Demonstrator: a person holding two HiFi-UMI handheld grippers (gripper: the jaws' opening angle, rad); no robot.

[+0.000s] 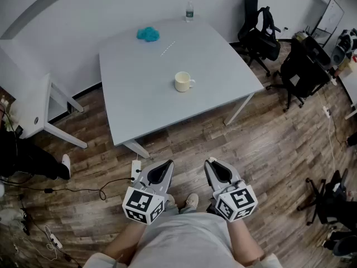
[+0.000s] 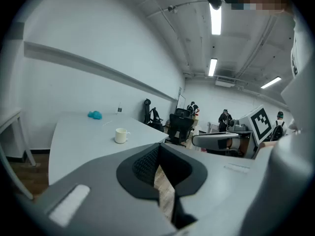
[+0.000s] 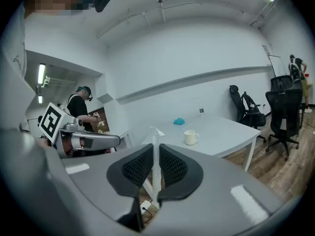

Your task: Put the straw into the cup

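The tabletop [image 1: 139, 105] is smooth, matt pale grey. Near its middle, the cup [image 1: 182, 81] shows a glossy cream glaze. By the far edge lies a fuzzy teal cloth [image 1: 148, 34], and the bottle [image 1: 189, 11] there is clear plastic. The floor [image 1: 279, 149] is grained wood planking. The left hand-held gripper [image 2: 158, 149] and right hand-held gripper [image 3: 156, 149] have matt grey plastic shells and black, finely ribbed pads [image 3: 135, 168].

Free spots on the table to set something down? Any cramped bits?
The table is mostly bare: the whole near half in front of the cup, plus wide strips to its left and right. The only cluster is toward the far edge: teal lump, straw, bottle. Even these lie apart.
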